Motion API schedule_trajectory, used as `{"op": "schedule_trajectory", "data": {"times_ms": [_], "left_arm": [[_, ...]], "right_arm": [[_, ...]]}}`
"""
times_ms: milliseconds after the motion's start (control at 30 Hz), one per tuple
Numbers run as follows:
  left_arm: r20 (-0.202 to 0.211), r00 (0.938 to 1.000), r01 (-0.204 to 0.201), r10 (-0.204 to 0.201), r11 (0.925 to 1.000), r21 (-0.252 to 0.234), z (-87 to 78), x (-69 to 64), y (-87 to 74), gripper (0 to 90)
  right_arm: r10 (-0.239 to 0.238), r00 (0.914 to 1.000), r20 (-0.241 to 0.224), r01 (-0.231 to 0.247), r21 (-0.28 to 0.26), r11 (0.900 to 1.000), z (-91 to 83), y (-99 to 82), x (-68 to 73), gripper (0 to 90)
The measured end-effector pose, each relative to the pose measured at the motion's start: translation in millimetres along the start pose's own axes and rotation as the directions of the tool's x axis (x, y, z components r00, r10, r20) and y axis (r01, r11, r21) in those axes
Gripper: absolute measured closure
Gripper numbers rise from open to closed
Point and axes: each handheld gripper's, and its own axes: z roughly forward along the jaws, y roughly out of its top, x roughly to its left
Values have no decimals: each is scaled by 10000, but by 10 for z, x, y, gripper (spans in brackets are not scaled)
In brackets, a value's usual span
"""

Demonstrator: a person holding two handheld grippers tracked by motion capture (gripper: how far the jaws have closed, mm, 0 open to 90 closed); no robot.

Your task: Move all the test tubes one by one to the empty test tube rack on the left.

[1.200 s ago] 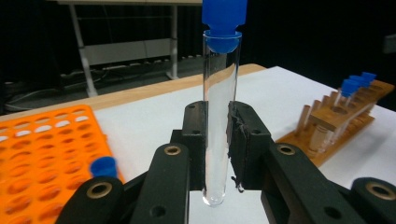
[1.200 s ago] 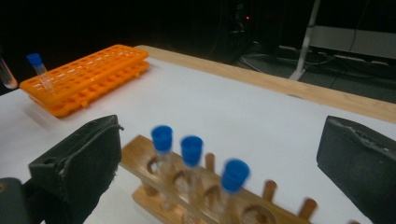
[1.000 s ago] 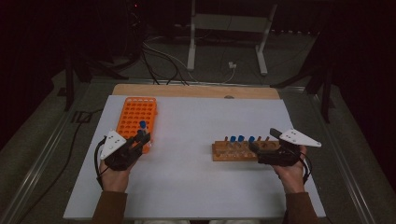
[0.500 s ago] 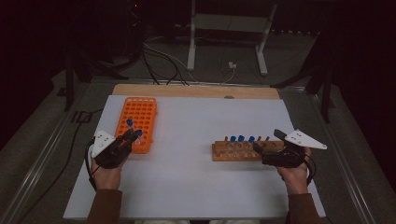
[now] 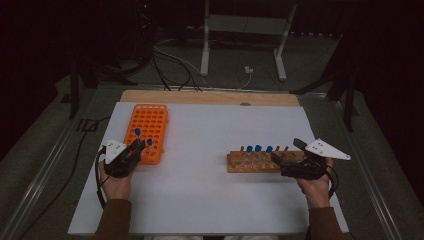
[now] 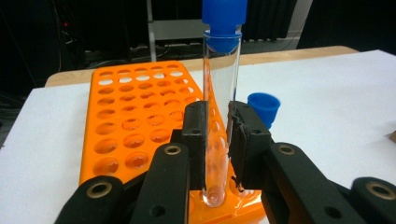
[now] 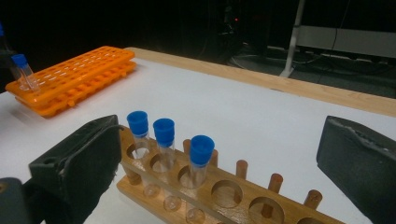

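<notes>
1. On the white worktop (image 5: pixel 210 200), toward 9 o'clock, lies an orange tube rack (image 5: pixel 149 131); a wooden tube rack (image 5: pixel 260 161) lies toward 3 o'clock, well apart from it.
2. The left gripper (image 5: pixel 136 148) sits at the near end of the orange rack, its fingers (image 6: pixel 195 140) clamped on a clear test tube with a blue cap (image 6: pixel 222 93), which stands upright between them.
3. In the left gripper view, the tube's rounded bottom hangs over the rack's near edge; whether it sits in a hole cannot be told.
4. A second blue-capped tube (image 6: pixel 264 106) stands just beside the held one, toward 3 o'clock in that view.
5. The right gripper (image 5: pixel 289 161) is at the wooden rack's 3 o'clock end, its fingers (image 7: pixel 79 163) wide apart and holding nothing.
6. Three blue-capped tubes (image 7: pixel 164 140) stand upright in neighbouring holes of the wooden rack, with empty holes (image 7: pixel 226 193) beside them.
7. A hand (image 5: pixel 116 184) holds each gripper from the near edge.
</notes>
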Motion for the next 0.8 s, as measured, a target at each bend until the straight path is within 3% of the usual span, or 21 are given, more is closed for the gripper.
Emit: {"op": "schedule_trajectory", "data": {"times_ms": [267,500,800], "left_arm": [[-52,10000,-81,83,9994,332,92,-2,-67,781],[-45,9994,-335,341,9942,1023,159,-13,-155,781],[-96,9993,-342,359,9897,1389,168,-32,-180,783]], "right_arm": [[-13,10000,-46,13,-6,10000,-3,0,-3,4],[-45,9999,-103,44,-44,10000,-12,4,-1,4],[19,9998,-178,-19,-54,10000,-3,4,-9,4]]}}
